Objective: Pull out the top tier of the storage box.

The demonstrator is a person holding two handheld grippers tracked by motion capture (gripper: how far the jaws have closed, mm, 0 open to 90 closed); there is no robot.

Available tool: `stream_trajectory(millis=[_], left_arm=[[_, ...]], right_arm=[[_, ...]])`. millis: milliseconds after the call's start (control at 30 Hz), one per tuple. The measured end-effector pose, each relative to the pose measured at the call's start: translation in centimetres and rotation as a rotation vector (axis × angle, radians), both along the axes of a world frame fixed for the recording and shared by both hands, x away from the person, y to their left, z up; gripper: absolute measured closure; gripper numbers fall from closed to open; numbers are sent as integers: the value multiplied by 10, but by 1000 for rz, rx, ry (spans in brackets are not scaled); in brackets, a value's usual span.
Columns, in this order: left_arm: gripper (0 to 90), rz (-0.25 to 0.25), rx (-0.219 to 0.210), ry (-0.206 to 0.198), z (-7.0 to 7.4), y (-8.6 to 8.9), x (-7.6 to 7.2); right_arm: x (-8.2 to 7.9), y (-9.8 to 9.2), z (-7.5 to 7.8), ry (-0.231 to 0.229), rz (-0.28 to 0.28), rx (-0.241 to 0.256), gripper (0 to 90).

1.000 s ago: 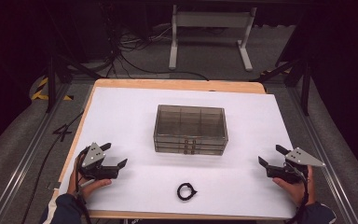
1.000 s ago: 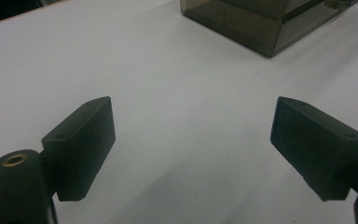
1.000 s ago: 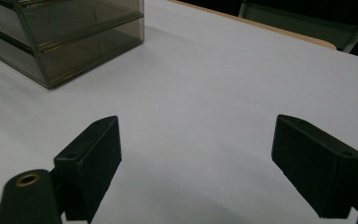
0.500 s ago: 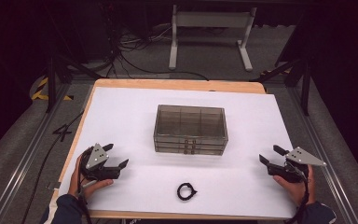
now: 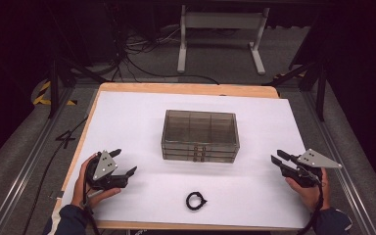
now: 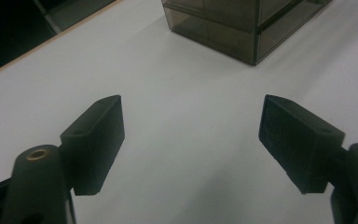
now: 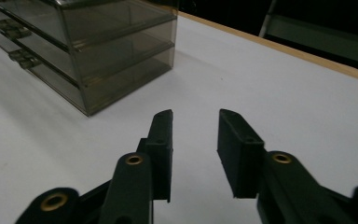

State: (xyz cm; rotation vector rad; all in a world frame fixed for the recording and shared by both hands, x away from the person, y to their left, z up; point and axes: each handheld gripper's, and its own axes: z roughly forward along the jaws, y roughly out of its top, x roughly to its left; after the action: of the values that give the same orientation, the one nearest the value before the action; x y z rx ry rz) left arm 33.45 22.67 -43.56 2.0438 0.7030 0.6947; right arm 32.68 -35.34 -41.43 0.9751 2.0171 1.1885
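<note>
**Two grippers idle either side of a smoked drawer box**

A white-topped table point(image 5: 127, 122) with a wooden edge stands in a dark room, with cables and a metal stand on the grey floor behind it. At its middle sits a smoked-plastic drawer box point(image 5: 200, 135) with three shallow drawers, their small handles facing the person. The left gripper point(image 5: 125, 163) rests near the table's left edge, jaws spread wide and holding nothing; the box lies ahead of it and to its right, well apart. The right gripper point(image 5: 275, 157) sits near the right edge, jaws parted more narrowly and likewise empty; the box lies to its left, well apart. A small black ring point(image 5: 196, 200) lies near the front edge, between the two grippers.
</note>
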Motion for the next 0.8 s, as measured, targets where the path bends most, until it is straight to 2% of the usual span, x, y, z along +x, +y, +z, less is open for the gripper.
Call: stream_trajectory(millis=[200, 333, 433, 467, 633, 800], left_arm=[[269, -7, -7, -22, 7, -6, -2], [295, -21, 9, -33, 11, -14, -2], [312, -40, 34, -44, 13, -22, -3], [312, -40, 34, -44, 13, -22, -3], [308, -71, 41, -57, 17, -37, -1], [310, -94, 64, -79, 21, -53, 2]], right_arm=[[6, 19, 17, -15, 53, -17, 793], [15, 39, 35, -31, 103, -32, 839], [21, 57, 47, -44, 129, -21, 857], [21, 57, 47, -44, 129, -21, 857], [37, 86, 53, -47, 152, -21, 871], [49, 99, 50, -34, 149, -23, 900]])
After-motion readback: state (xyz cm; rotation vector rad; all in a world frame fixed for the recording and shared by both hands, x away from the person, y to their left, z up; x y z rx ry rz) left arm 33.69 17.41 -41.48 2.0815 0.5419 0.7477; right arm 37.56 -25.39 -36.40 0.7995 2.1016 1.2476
